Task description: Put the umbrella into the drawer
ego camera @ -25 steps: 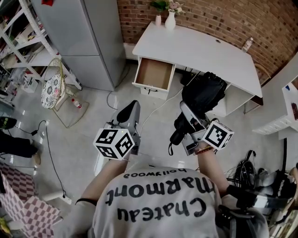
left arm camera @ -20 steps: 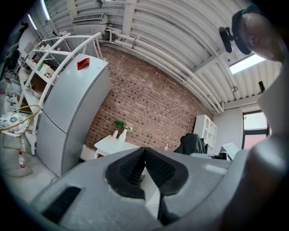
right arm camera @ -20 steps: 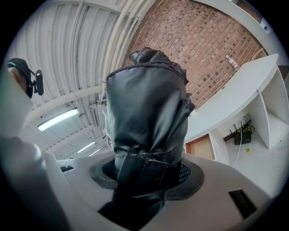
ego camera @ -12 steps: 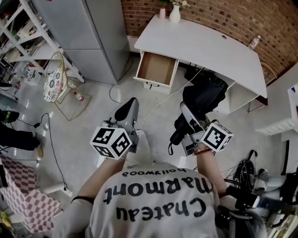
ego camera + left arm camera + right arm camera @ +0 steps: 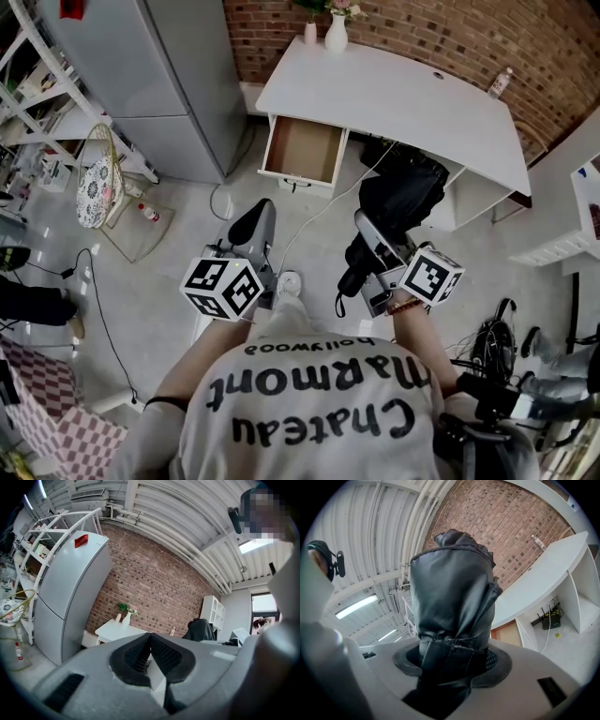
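A folded black umbrella (image 5: pixel 398 202) (image 5: pixel 452 606) stands up out of my right gripper (image 5: pixel 375 246) (image 5: pixel 452 660), which is shut on its lower part. The drawer (image 5: pixel 305 150) hangs open under the left end of the white desk (image 5: pixel 403 94), its brown bottom bare; it lies ahead and to the left of the umbrella. My left gripper (image 5: pixel 251 230) (image 5: pixel 150 653) is shut with nothing between its pads, held level with the right one above the floor. In the left gripper view the desk (image 5: pixel 115 631) shows beyond the jaws.
A grey fridge (image 5: pixel 155 75) stands left of the desk. A white vase (image 5: pixel 337 33) and a small bottle (image 5: pixel 500 82) sit on the desk top. A wire chair (image 5: pixel 98 183) and shelving (image 5: pixel 42 84) are at the left. Cables (image 5: pixel 300 220) trail on the floor.
The head view has shifted slightly; the desk and drawer sit a little further left and nearer than before. Both grippers keep their pose and the umbrella stays held.
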Motion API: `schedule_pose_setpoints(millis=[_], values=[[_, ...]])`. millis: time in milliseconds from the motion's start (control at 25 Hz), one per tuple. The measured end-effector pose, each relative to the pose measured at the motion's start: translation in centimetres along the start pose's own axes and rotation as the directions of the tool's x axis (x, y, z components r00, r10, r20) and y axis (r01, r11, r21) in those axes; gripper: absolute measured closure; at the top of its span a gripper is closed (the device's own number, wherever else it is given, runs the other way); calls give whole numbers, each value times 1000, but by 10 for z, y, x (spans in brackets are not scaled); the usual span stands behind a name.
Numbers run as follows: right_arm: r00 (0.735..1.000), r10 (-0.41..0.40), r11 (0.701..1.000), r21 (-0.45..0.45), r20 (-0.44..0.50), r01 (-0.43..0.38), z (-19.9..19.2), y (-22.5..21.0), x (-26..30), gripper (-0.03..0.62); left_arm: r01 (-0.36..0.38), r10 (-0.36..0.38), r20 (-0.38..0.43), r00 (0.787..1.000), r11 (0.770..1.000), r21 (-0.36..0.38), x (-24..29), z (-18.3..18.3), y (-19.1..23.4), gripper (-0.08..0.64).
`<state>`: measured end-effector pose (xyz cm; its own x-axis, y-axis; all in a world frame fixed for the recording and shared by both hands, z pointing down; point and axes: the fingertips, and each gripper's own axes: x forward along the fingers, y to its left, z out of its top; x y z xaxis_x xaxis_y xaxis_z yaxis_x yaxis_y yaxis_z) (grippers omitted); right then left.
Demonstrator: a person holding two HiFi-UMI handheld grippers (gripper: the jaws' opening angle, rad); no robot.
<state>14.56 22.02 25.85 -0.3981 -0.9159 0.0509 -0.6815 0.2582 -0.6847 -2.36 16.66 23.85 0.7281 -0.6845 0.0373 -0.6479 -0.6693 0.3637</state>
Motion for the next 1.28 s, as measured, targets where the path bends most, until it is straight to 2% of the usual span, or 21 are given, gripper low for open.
schedule_pose_setpoints(millis=[640,880,1040,1280], values=[[1000,-6,1000,-15,28,6,66,-14,113,351,87,-87,23,996,996,-2,114,63,66,543],[999,0,1000,-10,42,0,77,-24,141,351,130,-130,16,991,991,-12,149,68,80,543],[998,-18,1000,8,55,18,82,-37,156,351,130,-130,-25,991,991,-13,170,65,94,544],[996,-44,999,32,78,41,90,-56,179,351,141,-142,-34,989,990,-22,195,68,116,545]])
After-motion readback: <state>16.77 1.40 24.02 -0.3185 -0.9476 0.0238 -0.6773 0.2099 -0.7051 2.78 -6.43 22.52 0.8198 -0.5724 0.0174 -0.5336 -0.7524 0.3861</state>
